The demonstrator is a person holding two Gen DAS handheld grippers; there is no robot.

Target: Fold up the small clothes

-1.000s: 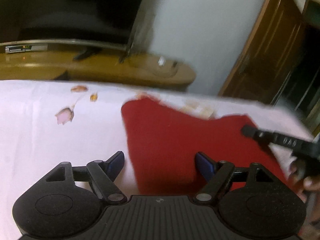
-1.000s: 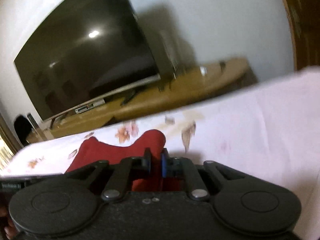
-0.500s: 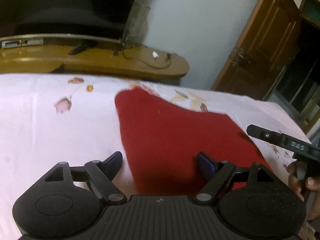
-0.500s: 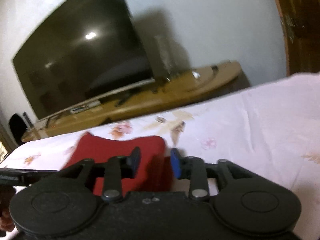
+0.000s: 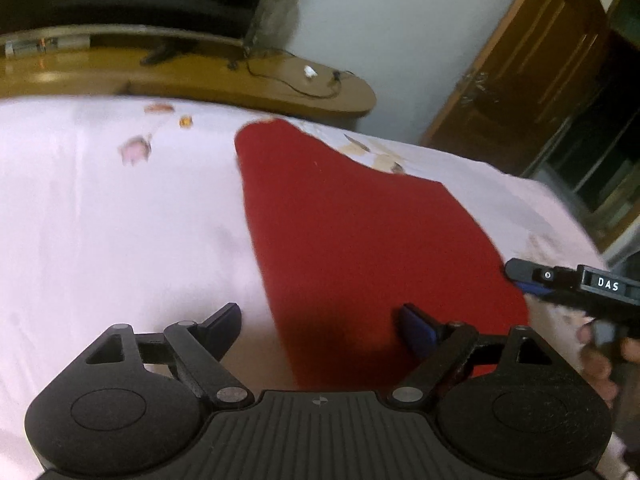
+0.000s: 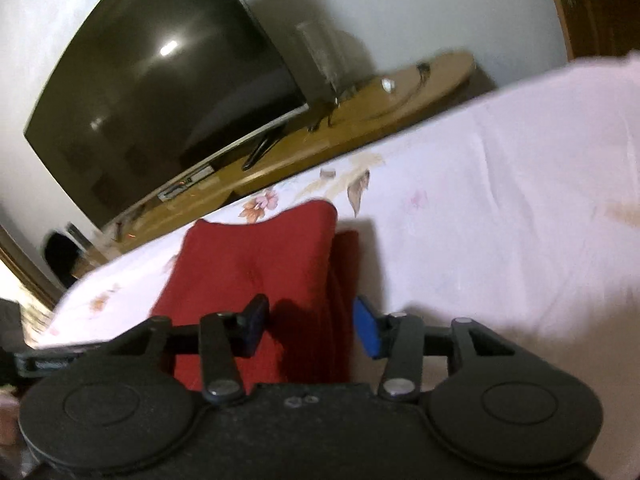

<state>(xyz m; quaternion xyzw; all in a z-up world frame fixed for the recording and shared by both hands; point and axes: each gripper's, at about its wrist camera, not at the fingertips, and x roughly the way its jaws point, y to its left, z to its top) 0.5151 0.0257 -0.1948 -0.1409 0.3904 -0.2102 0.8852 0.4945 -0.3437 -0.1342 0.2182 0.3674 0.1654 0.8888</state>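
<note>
The red garment (image 5: pixel 360 248) lies flat on the bed (image 5: pixel 100 220), which is covered by a pale floral sheet; the garment's far end narrows toward the wooden TV stand (image 5: pixel 200 80) beyond the bed. The left tool (image 5: pixel 318 330) hovers over the near left corner of the garment with its jaws spread wide and opening further; the left pad sits over bare sheet and the right pad over red cloth, so the edge lies between them, but neither pad presses on it. The right tool (image 6: pixel 312 324) is released and its jaws are opening; the right-hand border of the garment, where a doubled or turned-under layer shows as a darker strip, lies between the pads without being pinched. The step in hand appears to be repositioning for a fresh grasp before a fold. To do it well, lower each tool until one pad slides under the cloth edge and the other rests on top, then close on the fabric alone, not the sheet beneath. Take both grasp points level with each other along the near hem so the fold line runs straight. Confirm that the doubled border on the right is captured as one stack, since a missed layer would likely trail and skew the fold.
</note>
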